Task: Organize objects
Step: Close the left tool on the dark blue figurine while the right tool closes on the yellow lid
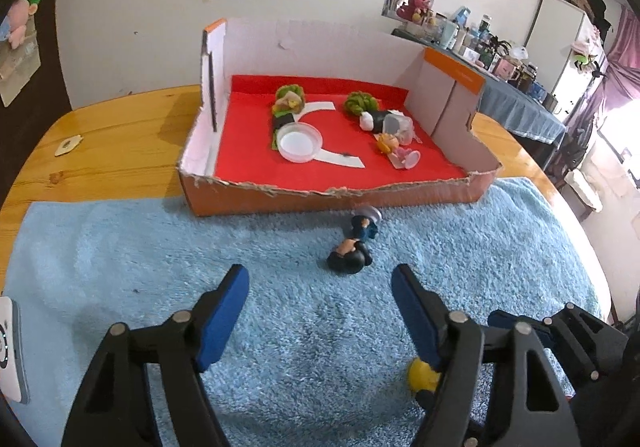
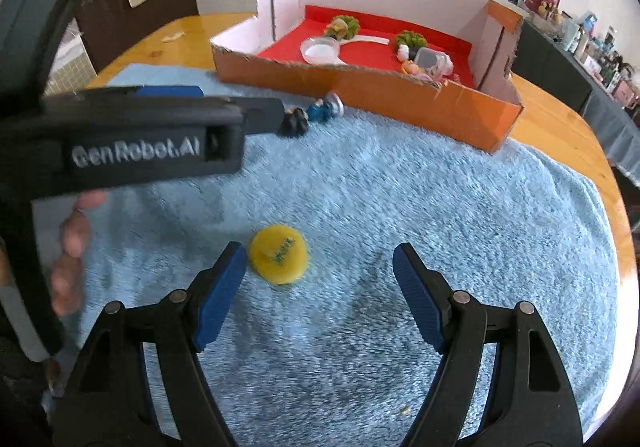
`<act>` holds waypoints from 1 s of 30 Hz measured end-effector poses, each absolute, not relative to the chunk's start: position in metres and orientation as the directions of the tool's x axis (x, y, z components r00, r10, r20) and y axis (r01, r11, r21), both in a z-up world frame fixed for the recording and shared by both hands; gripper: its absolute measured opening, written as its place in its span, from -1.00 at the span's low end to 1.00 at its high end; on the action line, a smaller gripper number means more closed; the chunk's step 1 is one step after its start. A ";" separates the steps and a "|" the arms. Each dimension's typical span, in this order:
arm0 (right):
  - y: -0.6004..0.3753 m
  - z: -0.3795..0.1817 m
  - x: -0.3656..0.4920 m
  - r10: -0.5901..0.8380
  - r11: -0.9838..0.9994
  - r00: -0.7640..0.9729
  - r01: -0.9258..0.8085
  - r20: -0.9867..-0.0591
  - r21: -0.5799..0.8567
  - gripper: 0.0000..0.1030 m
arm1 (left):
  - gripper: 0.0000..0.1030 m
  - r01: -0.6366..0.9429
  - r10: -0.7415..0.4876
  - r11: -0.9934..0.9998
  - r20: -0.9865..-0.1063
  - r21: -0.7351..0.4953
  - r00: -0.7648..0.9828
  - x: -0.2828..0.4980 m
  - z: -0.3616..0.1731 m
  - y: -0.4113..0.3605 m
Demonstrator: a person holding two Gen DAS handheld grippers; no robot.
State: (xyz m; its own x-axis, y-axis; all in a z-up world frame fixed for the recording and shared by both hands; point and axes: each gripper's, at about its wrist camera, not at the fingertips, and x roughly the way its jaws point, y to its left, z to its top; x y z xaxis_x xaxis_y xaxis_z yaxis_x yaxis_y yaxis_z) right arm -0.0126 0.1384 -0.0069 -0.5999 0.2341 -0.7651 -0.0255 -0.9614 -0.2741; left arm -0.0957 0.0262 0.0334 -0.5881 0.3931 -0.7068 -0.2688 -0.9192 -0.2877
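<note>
An orange cardboard box [image 1: 276, 201] with a red floor stands on the table and holds several small toys and a clear round lid [image 1: 300, 143]. On the blue towel [image 1: 160, 247] in front of it lies a small dark figurine [image 1: 354, 247]. My left gripper [image 1: 320, 287] is open, just short of the figurine. A yellow round piece [image 2: 279, 254] lies on the towel, close to the left finger of my open right gripper [image 2: 320, 267]. The yellow piece also shows in the left wrist view [image 1: 422, 375]. The box [image 2: 360, 95] and figurine [image 2: 310, 115] show in the right wrist view.
The towel covers a round wooden table [image 1: 112, 123]. A white device [image 1: 10, 351] lies at the towel's left edge. A small tag [image 1: 68, 145] lies on the wood at left. A cluttered counter [image 1: 500, 63] runs along the far right wall.
</note>
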 end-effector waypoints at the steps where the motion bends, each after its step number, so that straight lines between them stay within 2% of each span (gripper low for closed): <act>1: 0.141 -0.007 -0.013 0.234 -0.962 -0.599 -0.030 -0.766 -0.271 0.46 | 0.42 -0.273 0.396 -0.918 -0.708 -0.288 -0.585 -0.097 0.032 0.028; 6: 0.158 -0.004 -0.012 0.237 -0.967 -0.602 -0.069 -0.763 -0.246 0.46 | 0.29 -0.293 0.403 -0.914 -0.712 -0.281 -0.575 -0.104 0.029 0.037; 11: 0.165 0.000 -0.013 0.245 -0.966 -0.608 -0.090 -0.755 -0.241 0.43 | 0.27 -0.316 0.406 -0.911 -0.716 -0.265 -0.568 -0.111 0.026 0.048; 14: 0.163 0.000 -0.015 0.246 -0.965 -0.613 -0.083 -0.751 -0.248 0.39 | 0.10 -0.330 0.404 -0.910 -0.722 -0.252 -0.562 -0.116 0.023 0.055; 18: 0.162 -0.003 -0.020 0.232 -0.969 -0.608 -0.073 -0.759 -0.238 0.18 | -0.21 -0.345 0.407 -0.906 -0.733 -0.246 -0.545 -0.121 0.016 0.059; 20: 0.161 -0.007 -0.021 0.230 -0.969 -0.604 -0.068 -0.763 -0.239 0.13 | -0.26 -0.347 0.405 -0.907 -0.729 -0.241 -0.552 -0.120 0.014 0.058; 22: 0.159 -0.007 -0.020 0.232 -0.968 -0.609 -0.065 -0.758 -0.243 -0.05 | -0.38 -0.350 0.417 -0.902 -0.724 -0.254 -0.550 -0.120 0.014 0.057; 23: 0.159 -0.006 -0.020 0.228 -0.969 -0.611 -0.065 -0.758 -0.239 -0.10 | -0.37 -0.351 0.421 -0.900 -0.723 -0.259 -0.548 -0.121 0.014 0.056; 25: 0.159 -0.005 -0.020 0.215 -0.972 -0.613 -0.060 -0.761 -0.227 -0.36 | -0.37 -0.353 0.421 -0.900 -0.723 -0.257 -0.548 -0.121 0.015 0.056; 27: 0.157 -0.005 -0.019 0.199 -0.976 -0.613 -0.050 -0.764 -0.214 -0.46 | -0.38 -0.356 0.418 -0.901 -0.720 -0.250 -0.554 -0.119 0.015 0.057; 30: 0.155 -0.004 -0.018 0.190 -0.977 -0.615 -0.045 -0.765 -0.207 -0.46 | -0.38 -0.358 0.427 -0.897 -0.710 -0.258 -0.560 -0.118 0.018 0.056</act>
State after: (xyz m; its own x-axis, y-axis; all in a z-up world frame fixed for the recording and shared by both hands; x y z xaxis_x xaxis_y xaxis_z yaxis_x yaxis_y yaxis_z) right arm -0.0180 0.1552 -0.0036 -0.6155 0.1904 -0.7648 -0.0454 -0.9773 -0.2068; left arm -0.1176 0.0562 0.0176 -0.5597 0.4274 -0.7100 -0.3581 -0.8974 -0.2579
